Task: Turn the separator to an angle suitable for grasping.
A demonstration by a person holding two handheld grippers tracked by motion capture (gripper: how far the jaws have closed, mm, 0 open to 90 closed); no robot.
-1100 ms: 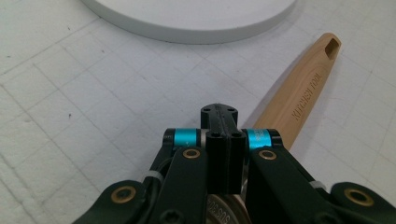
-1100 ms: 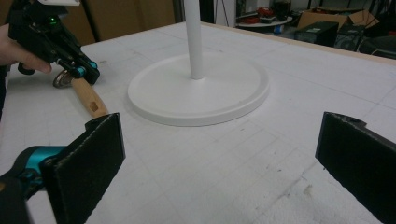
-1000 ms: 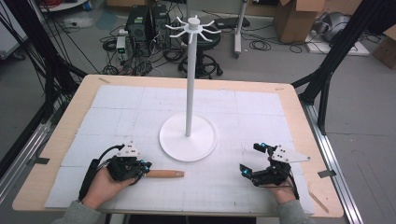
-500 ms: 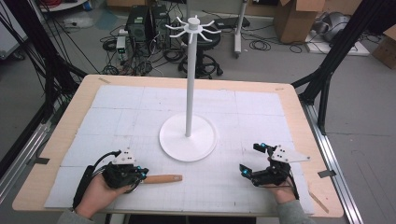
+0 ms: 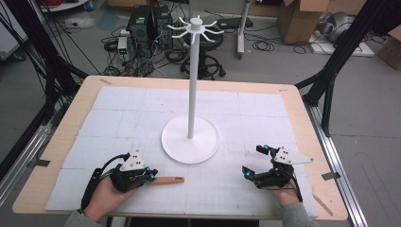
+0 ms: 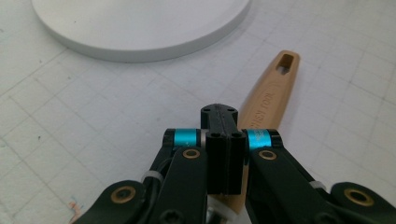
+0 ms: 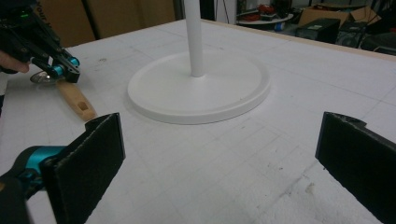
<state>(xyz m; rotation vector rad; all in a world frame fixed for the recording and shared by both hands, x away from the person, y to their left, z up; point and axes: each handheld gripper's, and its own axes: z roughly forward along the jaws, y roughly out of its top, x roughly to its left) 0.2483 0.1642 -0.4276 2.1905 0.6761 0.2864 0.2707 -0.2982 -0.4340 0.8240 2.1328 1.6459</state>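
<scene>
Handle [image 6: 268, 93] under closed L fingers [image 6: 223, 140].

Even, soft indoor light, faint shadows; both gripper views slightly blurred.

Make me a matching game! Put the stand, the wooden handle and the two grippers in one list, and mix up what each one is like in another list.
Things:
1. stand
2. wooden handle
3. left gripper
4. right gripper

What it is like:
A. jaws wide apart, nothing between them
B. lying flat on the table, tan, with a slot in its end
C. white, upright in the middle of the table
D. jaws closed together, just above the handle

Pairs: 1-C, 2-B, 3-D, 4-A
</scene>
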